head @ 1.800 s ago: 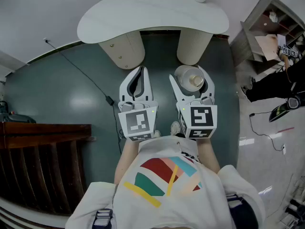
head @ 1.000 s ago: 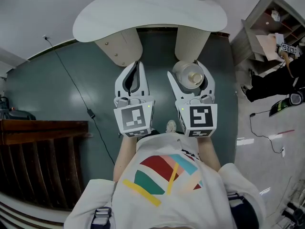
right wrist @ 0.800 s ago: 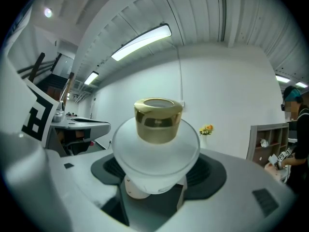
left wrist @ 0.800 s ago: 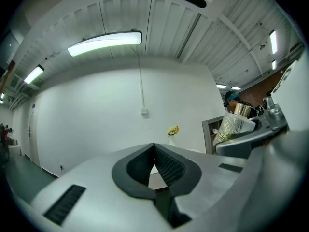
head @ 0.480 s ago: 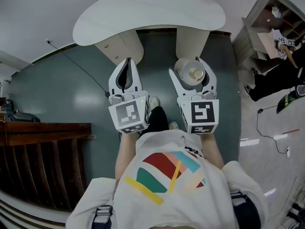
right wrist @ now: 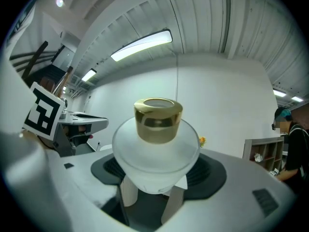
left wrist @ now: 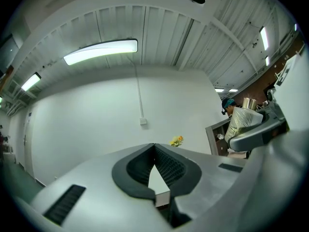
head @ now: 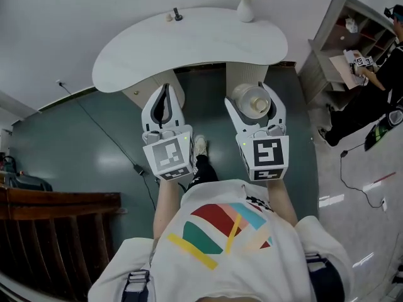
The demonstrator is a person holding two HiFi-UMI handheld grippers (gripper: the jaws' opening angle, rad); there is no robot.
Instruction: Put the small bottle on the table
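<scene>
Your right tool (head: 253,98) grips the small frosted white bottle with a gold cap (right wrist: 155,153), one jaw pressed on each side of its round body; in the head view the bottle shows right of centre, just below the lower edge of the white kidney-shaped counter (head: 189,43) and not on it; your left tool (head: 165,90), left of centre, has its jaws together with nothing between them; a white vase of yellow flowers (head: 245,6) stands at the counter's top edge.

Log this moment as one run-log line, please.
right gripper: shut on small bottle | left gripper: shut, empty | table: ahead, bottle not yet on it | vase: at table's far edge
</scene>
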